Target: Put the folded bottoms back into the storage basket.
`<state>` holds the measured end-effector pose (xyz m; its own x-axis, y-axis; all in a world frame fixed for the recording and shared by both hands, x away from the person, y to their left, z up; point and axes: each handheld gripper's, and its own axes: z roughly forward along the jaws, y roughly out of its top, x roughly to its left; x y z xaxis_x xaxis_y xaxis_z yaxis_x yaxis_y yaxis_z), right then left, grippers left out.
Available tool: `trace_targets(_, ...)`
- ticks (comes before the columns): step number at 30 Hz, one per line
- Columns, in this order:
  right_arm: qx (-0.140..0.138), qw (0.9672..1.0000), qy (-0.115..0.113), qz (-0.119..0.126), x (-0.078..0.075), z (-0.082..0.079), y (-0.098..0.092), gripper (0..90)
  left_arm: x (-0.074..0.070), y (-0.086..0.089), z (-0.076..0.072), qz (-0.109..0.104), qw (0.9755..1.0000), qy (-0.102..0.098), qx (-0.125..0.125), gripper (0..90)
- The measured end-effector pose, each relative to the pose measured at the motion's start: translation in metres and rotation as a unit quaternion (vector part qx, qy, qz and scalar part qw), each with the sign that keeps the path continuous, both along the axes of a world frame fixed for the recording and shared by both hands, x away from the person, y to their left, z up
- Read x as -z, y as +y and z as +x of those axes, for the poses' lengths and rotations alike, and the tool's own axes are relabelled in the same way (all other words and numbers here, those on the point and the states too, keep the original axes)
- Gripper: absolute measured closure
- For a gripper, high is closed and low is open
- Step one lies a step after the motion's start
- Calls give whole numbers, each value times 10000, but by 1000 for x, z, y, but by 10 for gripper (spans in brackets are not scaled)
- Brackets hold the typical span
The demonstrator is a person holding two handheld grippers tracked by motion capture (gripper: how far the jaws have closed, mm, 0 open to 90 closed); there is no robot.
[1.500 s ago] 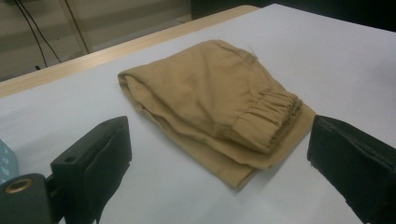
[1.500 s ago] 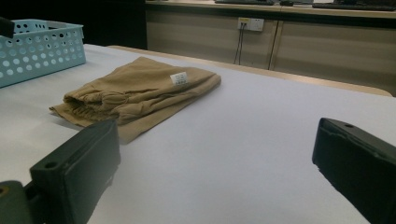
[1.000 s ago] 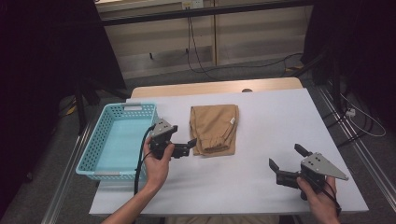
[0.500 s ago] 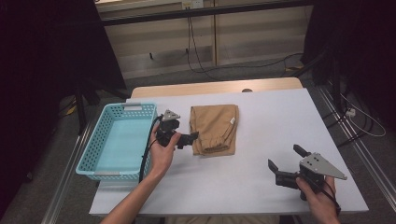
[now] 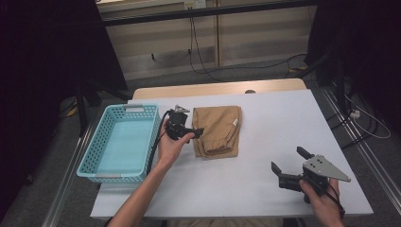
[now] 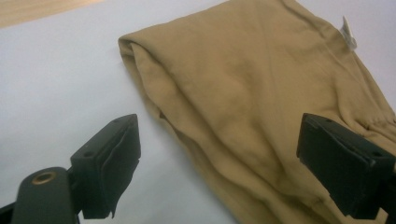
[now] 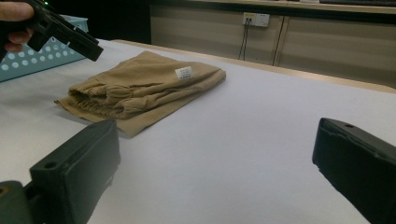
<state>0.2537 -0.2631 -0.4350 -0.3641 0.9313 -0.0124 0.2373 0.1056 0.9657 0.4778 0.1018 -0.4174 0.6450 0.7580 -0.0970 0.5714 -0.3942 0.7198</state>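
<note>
A folded tan garment (image 5: pixel 217 130) with a small white label lies in the middle of the white table (image 5: pixel 283 113). My left gripper (image 5: pixel 198 131) hovers at its left edge, pointing right. Its jaws have just been closing a little but still stand wide. In the left gripper view the garment (image 6: pixel 243 102) lies under and between the left gripper (image 6: pixel 222 128), and the pads do not press on it. My right gripper (image 5: pixel 287 159) rests open near the front right of the table. The right gripper view shows the garment (image 7: pixel 144 88) far ahead of the right gripper (image 7: pixel 217 135), with nothing between the jaws.
A light blue perforated basket (image 5: pixel 90 156) stands at the table's left, right beside my left hand. A wooden strip (image 5: pixel 217 89) runs along the far edge. Bare white tabletop separates the garment from my right gripper.
My left hand has carried its gripper away from me and to the right, lower, up to the garment's left edge. The right gripper has stayed put.
</note>
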Motion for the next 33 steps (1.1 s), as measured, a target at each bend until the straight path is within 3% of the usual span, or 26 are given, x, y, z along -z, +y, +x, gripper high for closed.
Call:
trace_targets(3,-18,10000,20,-21,0,0,0,5,4,-3,8,-172,9995,237,-80,109)
trace_targets(4,-22,10000,25,-21,0,0,1,6,4,-3,8,-172,9995,237,-80,118)
trace_targets(5,-28,10000,24,-24,1,0,1,6,5,-4,11,-8,9998,119,-129,135)
trace_targets(7,-49,10000,49,-10,1,0,1,6,6,-5,13,14,9997,114,-207,150)
trace_targets(8,-65,9999,81,4,1,0,1,6,10,-5,17,-67,9993,243,-277,169)
trace_targets(9,-73,9999,115,6,2,1,1,6,12,-6,20,-20,9990,331,-295,188)
trace_targets(15,-103,9998,149,-4,3,1,2,7,22,-6,27,-95,9978,533,-382,209)
trace_targets(18,-112,9998,146,-6,3,1,2,7,25,-7,28,7,9973,580,-453,191)
trace_targets(22,-131,9998,138,-27,2,1,3,8,27,-6,29,-42,9964,730,-435,199)
trace_targets(24,-140,9998,146,-31,3,1,4,8,29,-6,29,-58,9952,865,-449,244)
trace_targets(27,-144,9998,145,-33,3,1,4,8,30,-9,28,-41,9950,863,-498,252)
trace_targets(32,-144,9998,144,-19,3,1,5,8,30,-9,29,-286,9932,977,-566,321)
trace_targets(33,-165,9998,122,-26,2,0,5,9,30,-8,29,-327,9930,988,-557,389)
